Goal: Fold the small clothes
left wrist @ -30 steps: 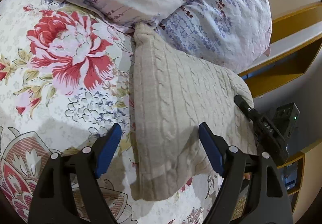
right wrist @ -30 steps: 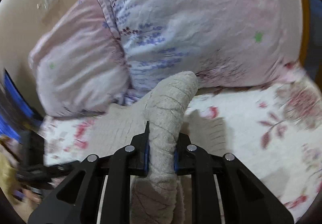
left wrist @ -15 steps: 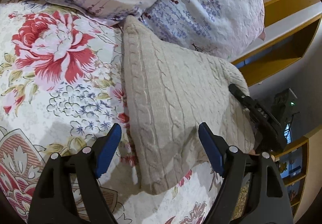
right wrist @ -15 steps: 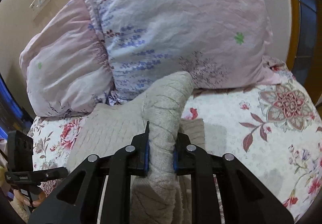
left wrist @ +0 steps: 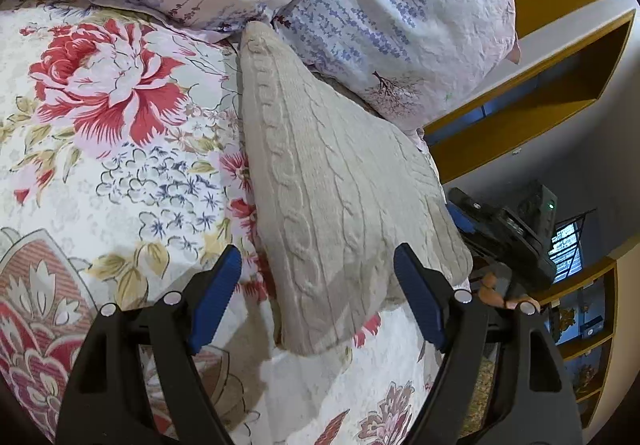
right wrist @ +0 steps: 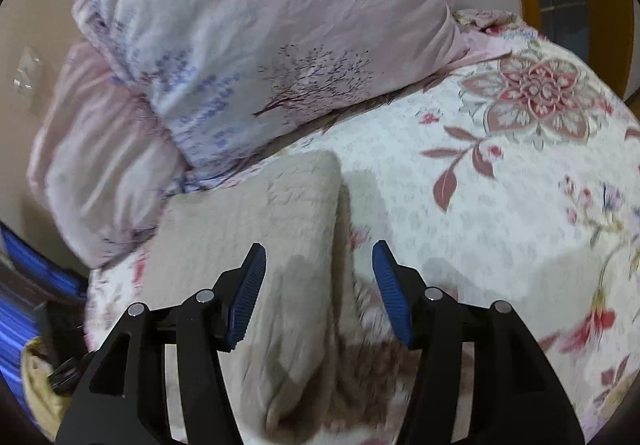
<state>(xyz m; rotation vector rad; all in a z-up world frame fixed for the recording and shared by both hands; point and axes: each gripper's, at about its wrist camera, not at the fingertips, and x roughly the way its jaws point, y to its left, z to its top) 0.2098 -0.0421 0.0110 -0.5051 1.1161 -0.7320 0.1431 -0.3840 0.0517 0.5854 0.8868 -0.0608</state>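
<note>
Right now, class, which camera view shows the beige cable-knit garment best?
The left wrist view: the beige cable-knit garment lies sharp and almost whole on the floral bedspread, its cable pattern plain. The right wrist view shows it blurred, its near end cut off behind the open right gripper.

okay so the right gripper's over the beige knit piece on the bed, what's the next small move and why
Probably lift the right gripper clear. Its jaws have just been opening, and the beige knit piece now lies loose on the floral bedspread, pads off it. The left gripper hangs open over the near corner, free to press the fold flat.
</note>
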